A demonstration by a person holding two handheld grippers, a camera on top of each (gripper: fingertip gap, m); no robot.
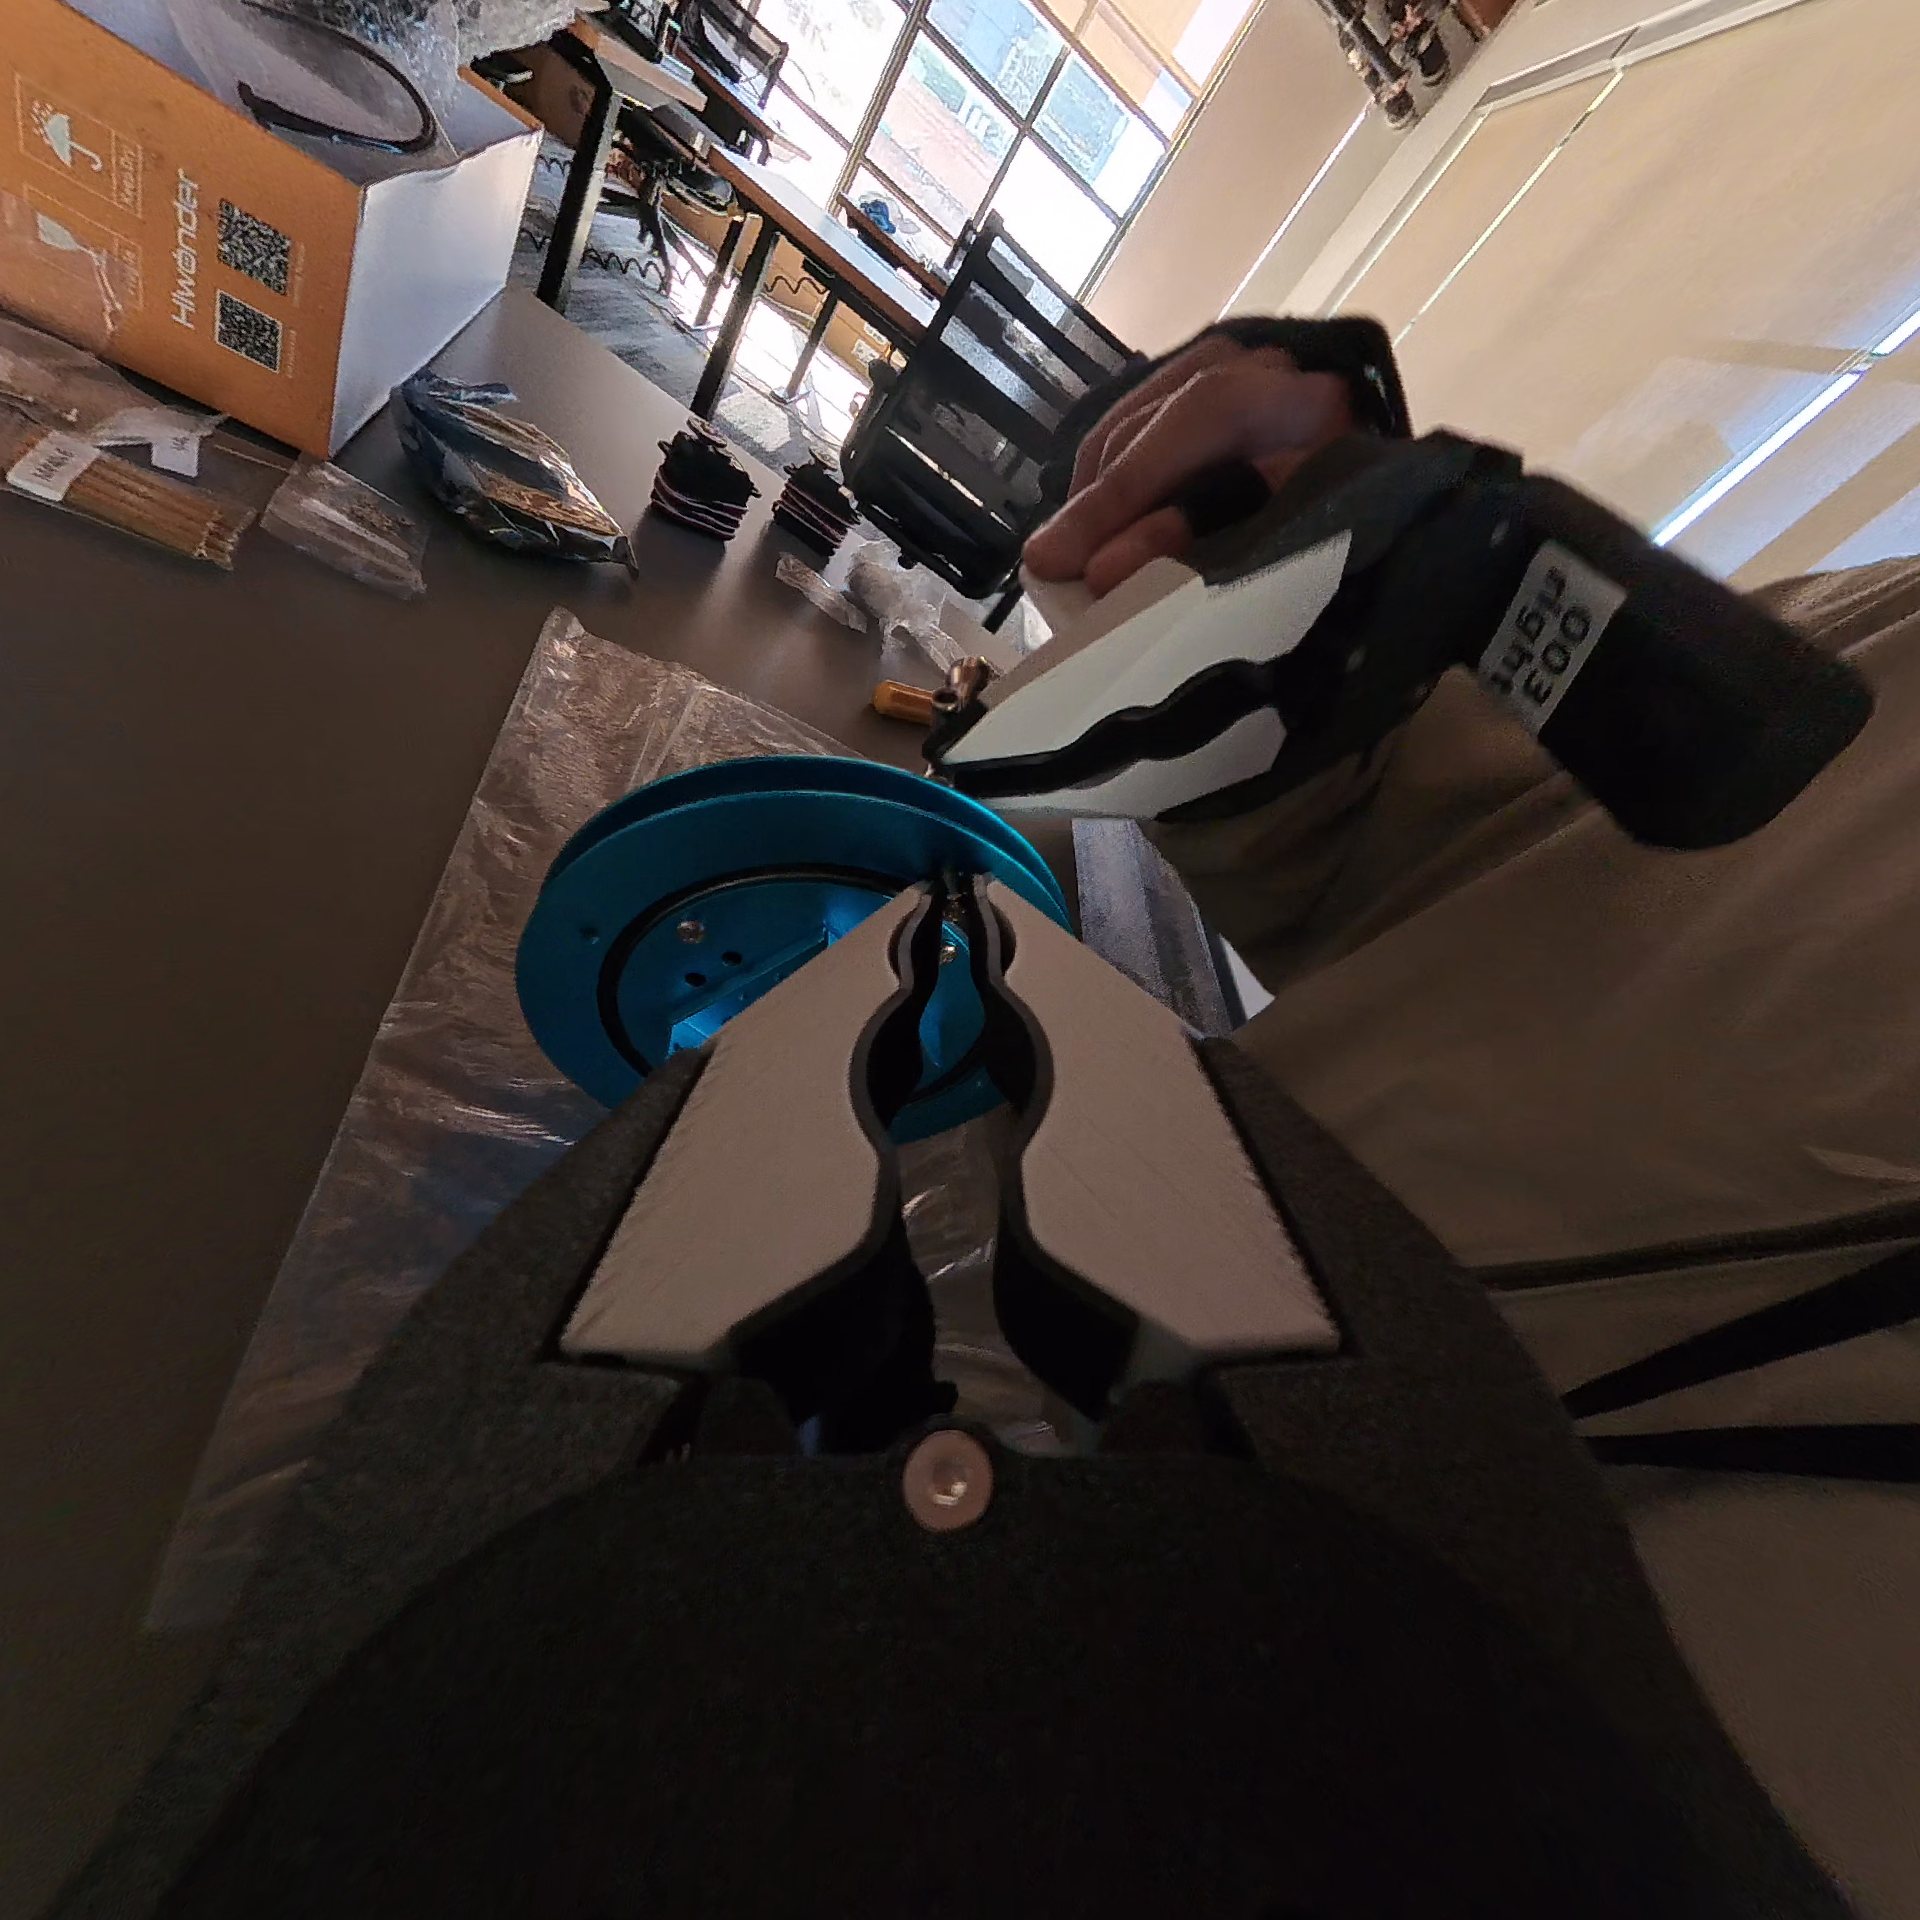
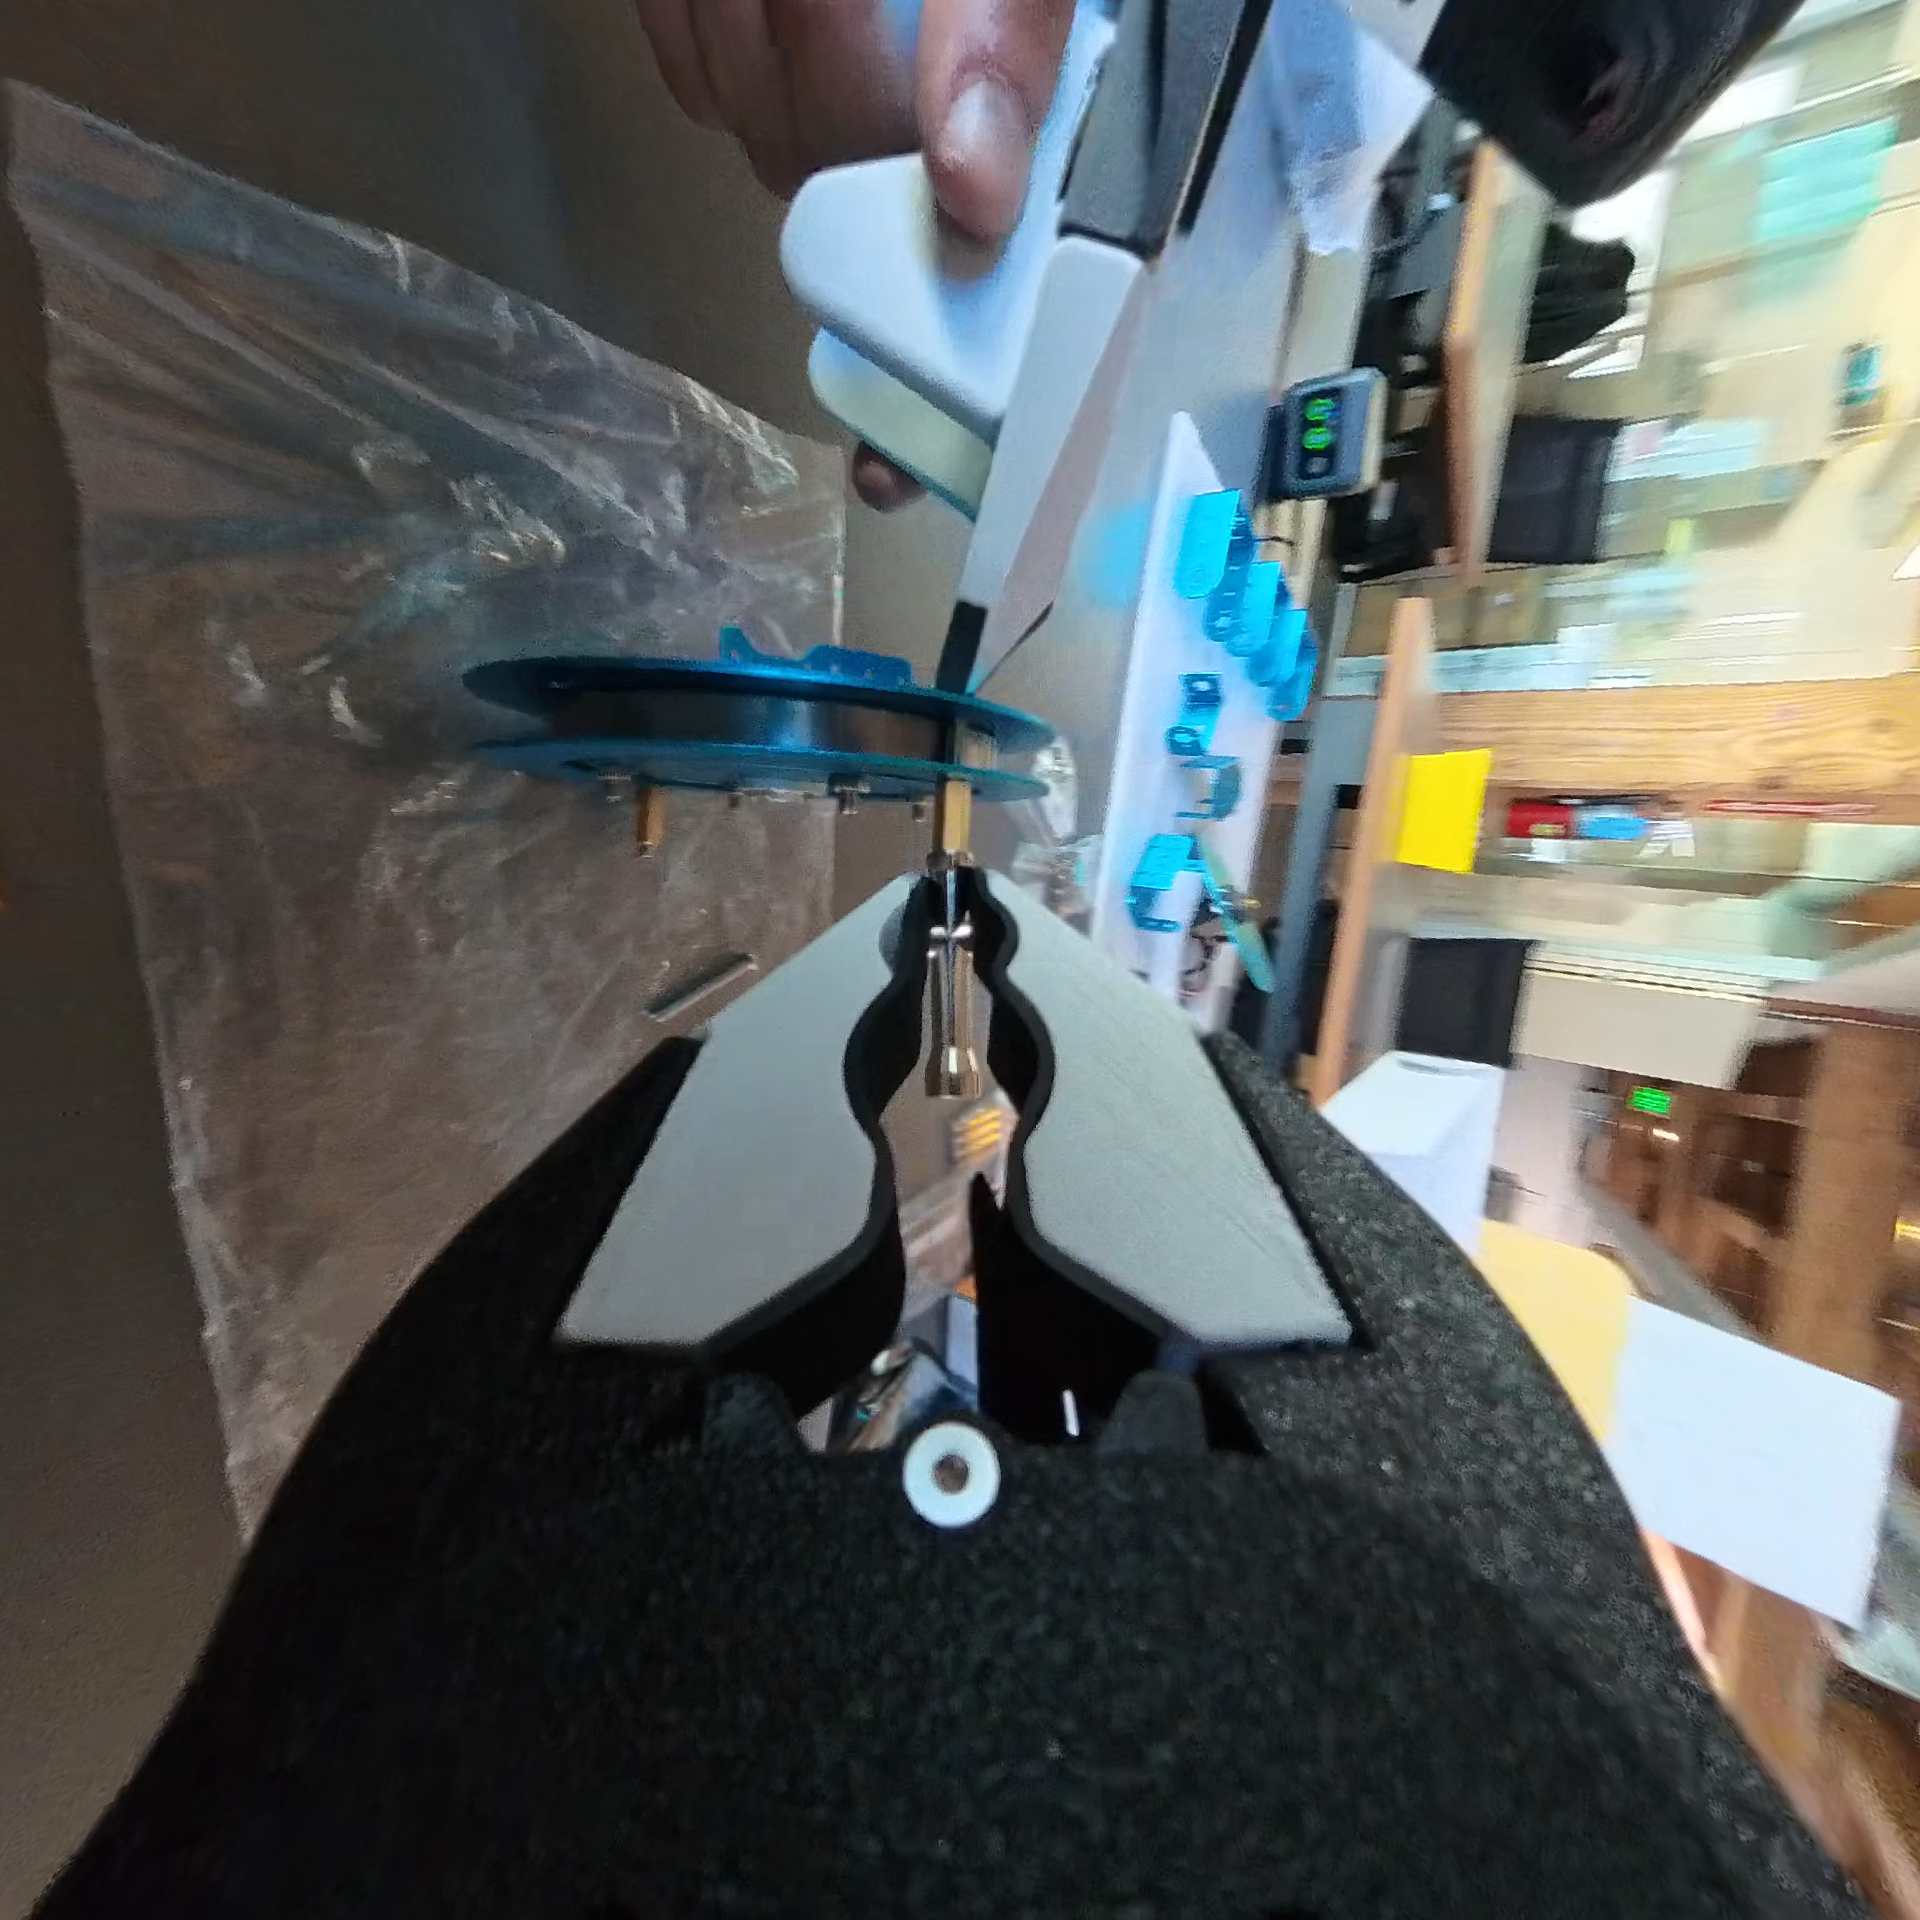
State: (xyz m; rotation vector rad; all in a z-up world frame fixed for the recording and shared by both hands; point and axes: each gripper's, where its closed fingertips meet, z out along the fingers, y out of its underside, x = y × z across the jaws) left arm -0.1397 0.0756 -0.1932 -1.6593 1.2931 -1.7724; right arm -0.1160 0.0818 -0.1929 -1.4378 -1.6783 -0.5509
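A blue metal assembly of two round discs (image 1: 727, 935) lies on a clear plastic bag (image 1: 623, 727) on a dark table. My left gripper (image 1: 951, 894) is shut on the disc rim. In the right wrist view the discs (image 2: 727, 717) appear edge-on, with the left gripper (image 2: 971, 660) pinching the top disc. My right gripper (image 2: 951, 899) is shut on a small silver socket tool (image 2: 951, 1018). The tool's tip meets a brass standoff (image 2: 954, 805) on the lower disc. The right gripper (image 1: 940, 769) also shows in the left wrist view, shut, beside the disc's far edge.
An orange and white cardboard box (image 1: 208, 239) and bags of parts (image 1: 509, 478) lie at the table's back left. Two black servos (image 1: 701, 488) and a yellow-handled tool (image 1: 904, 698) lie behind the discs. A white tray with blue brackets (image 2: 1174, 727) stands beside the assembly. Both grippers' tips are close together, under 4 cm apart.
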